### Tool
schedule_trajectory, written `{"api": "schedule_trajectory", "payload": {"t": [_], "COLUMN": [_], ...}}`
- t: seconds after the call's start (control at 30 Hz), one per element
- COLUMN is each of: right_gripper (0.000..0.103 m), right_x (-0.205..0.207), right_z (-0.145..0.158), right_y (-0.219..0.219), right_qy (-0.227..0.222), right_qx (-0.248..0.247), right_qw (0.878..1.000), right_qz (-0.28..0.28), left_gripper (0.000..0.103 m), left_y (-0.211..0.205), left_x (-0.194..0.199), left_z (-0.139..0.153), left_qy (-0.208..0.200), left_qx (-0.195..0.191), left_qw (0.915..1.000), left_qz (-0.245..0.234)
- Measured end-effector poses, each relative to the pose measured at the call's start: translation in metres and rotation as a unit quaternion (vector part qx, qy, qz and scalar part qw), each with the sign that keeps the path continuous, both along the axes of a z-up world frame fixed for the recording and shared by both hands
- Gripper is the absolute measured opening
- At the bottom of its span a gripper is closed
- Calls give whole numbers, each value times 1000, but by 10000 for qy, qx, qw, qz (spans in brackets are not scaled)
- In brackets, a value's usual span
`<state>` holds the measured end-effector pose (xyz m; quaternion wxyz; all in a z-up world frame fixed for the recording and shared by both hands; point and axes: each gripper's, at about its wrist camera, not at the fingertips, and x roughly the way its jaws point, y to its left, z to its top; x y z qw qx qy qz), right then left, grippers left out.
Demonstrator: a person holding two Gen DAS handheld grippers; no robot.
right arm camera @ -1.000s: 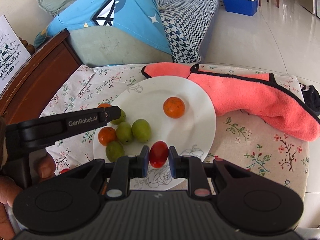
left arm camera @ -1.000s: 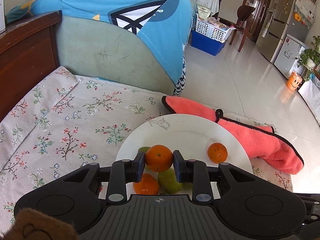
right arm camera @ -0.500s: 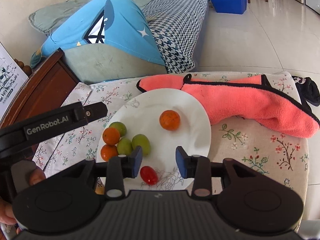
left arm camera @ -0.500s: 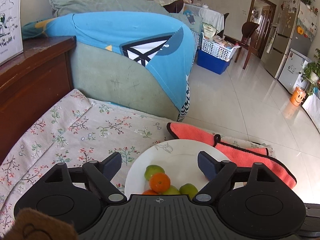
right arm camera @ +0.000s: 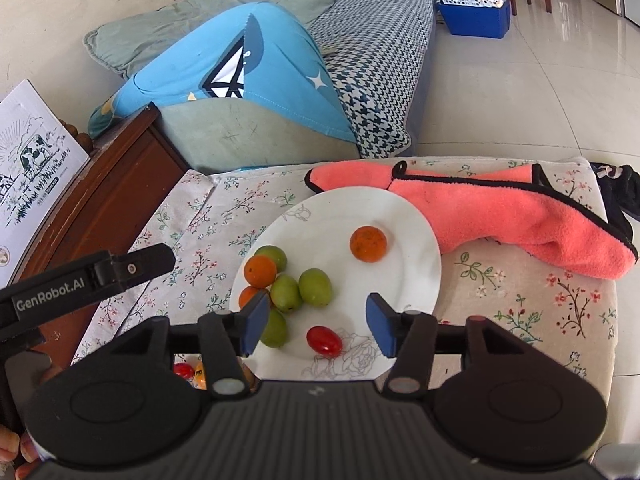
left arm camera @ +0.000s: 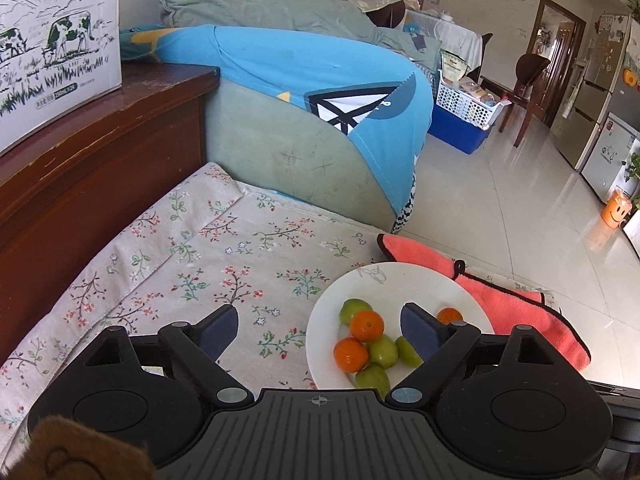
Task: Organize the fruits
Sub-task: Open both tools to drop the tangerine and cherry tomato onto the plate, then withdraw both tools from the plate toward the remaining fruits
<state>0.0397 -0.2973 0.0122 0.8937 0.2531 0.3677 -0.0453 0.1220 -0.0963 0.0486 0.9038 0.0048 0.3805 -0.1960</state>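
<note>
In our left wrist view the left gripper hangs with its jaws wide and empty, having just been opening, so the small orange mandarin sits free among the round green fruits at the lower right on the round white plate, grouped by kind, we judge. In our right wrist view the right gripper, jaws just opening about halfway and empty, frames the small red cherry tomato lying free near the plate's lower rim on the floral-clothed surface.
</note>
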Motion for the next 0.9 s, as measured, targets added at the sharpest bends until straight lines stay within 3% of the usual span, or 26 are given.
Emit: {"api": "schedule_trajectory", "payload": {"t": [0.4,0.9], "right_gripper": [59,59], "right_x": [-25,-41], "right_z": [5,-16], "right_y": [20,34], "right_qy": [-74,276], "right_qx": [-18,508], "right_qw": [9990,9972], "right_qz": [431,476], "left_gripper": [93,93], "left_y": [46,87], "left_x": [-33,-33], "left_z": [9,-8], "left_qy": [-33,243], "left_qx": [73,438], "left_qw": [9998,9983], "left_qz": [159,297]}}
